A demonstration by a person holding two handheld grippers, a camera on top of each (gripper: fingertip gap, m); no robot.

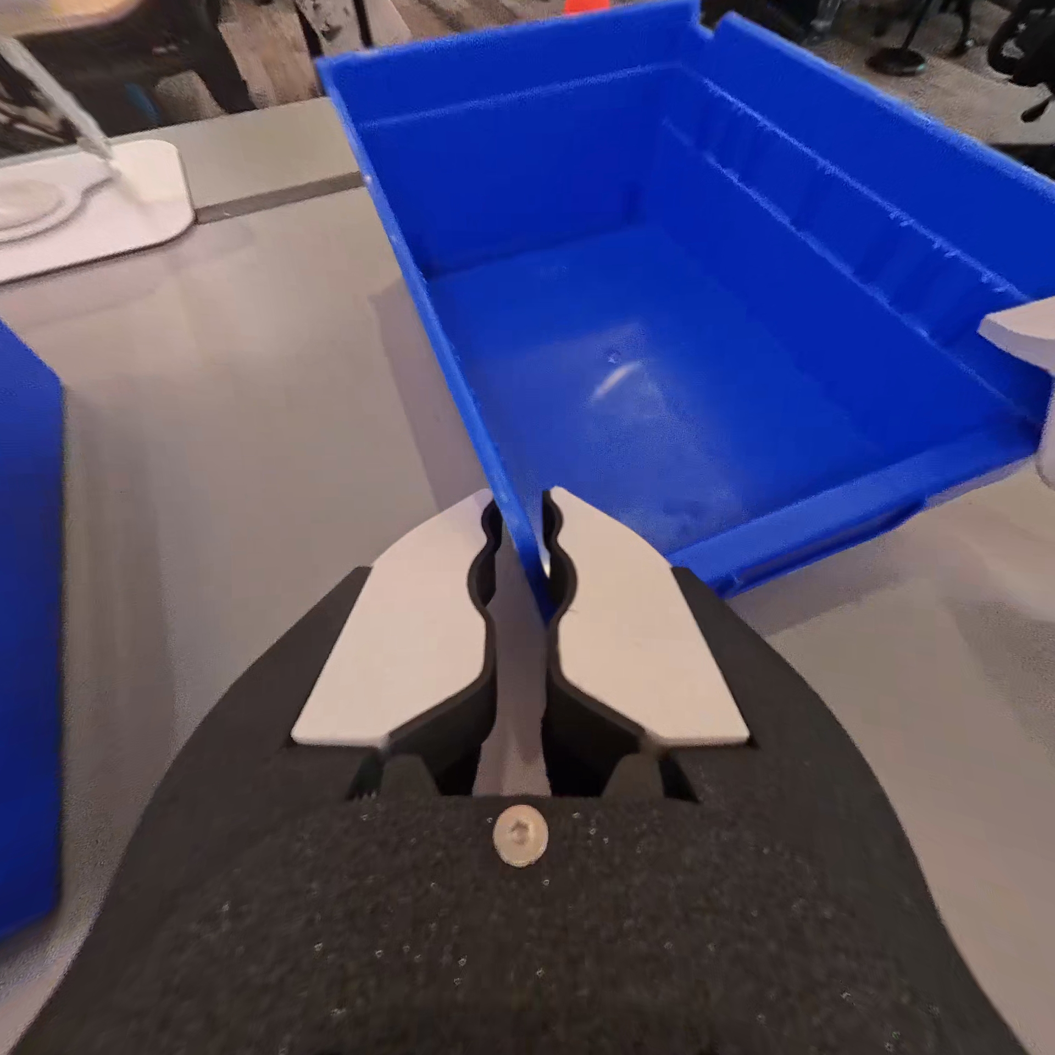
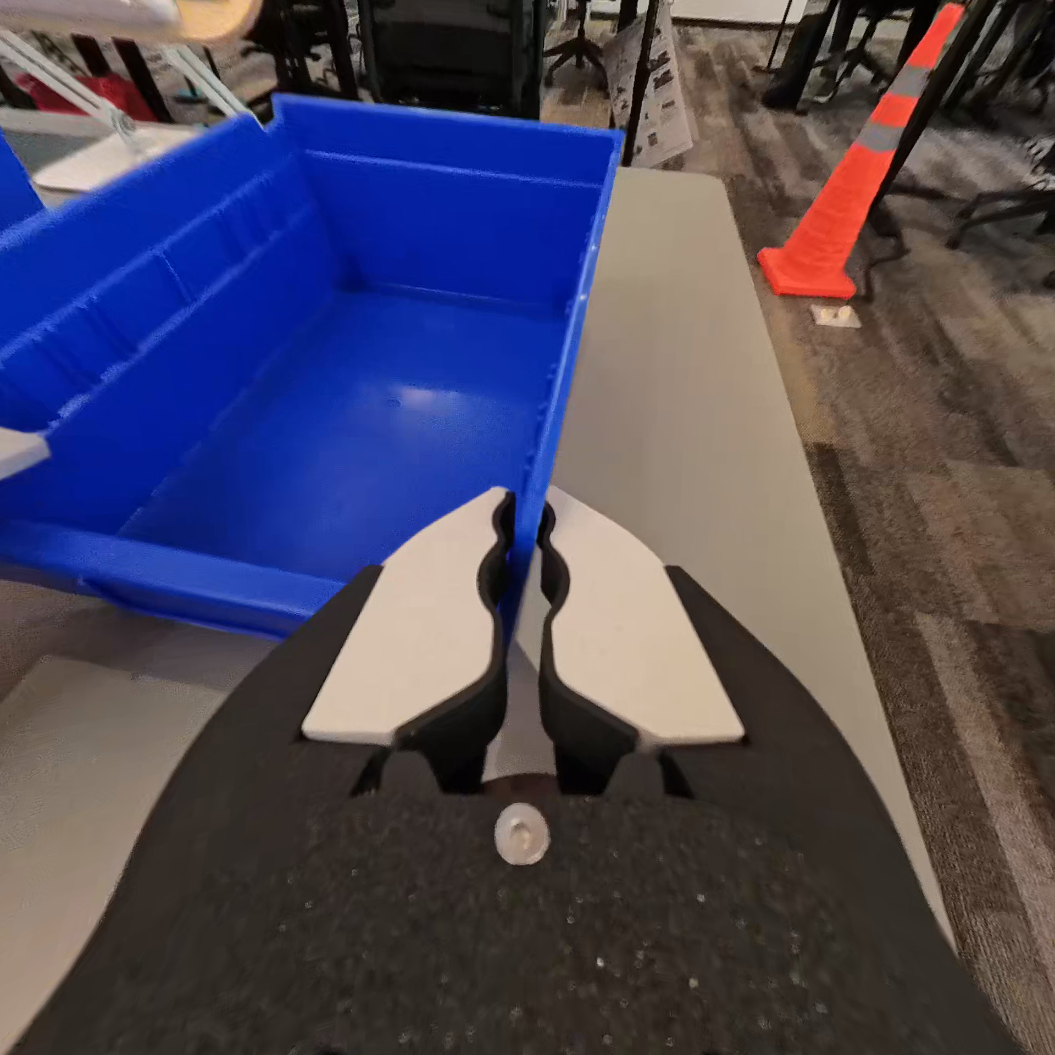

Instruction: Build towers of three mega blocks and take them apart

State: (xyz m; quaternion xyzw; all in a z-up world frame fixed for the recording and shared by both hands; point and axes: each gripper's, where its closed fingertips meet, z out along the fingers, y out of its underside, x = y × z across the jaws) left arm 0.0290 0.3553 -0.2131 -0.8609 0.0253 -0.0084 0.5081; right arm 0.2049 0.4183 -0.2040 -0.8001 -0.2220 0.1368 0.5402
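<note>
An empty blue plastic bin (image 1: 571,171) stands crosswise before me on the grey table; no mega blocks are in view. My left gripper (image 1: 519,502) is shut on the bin's left side wall near its front corner. My right gripper (image 2: 528,502) is shut on the right side wall of the same bin (image 2: 445,217). A fingertip of the right gripper shows at the right edge of the left wrist view (image 1: 1022,337), and a fingertip of the left gripper at the left edge of the right wrist view (image 2: 17,454). I cannot tell whether the bin rests on the table.
A second blue bin (image 1: 28,628) stands close on the left. A white stand base (image 1: 114,200) sits at the back left. The table's right edge (image 2: 799,456) runs beside the bin, with carpet and an orange cone (image 2: 839,200) beyond. One gripper's finger ends stand about 20 cm off the other's.
</note>
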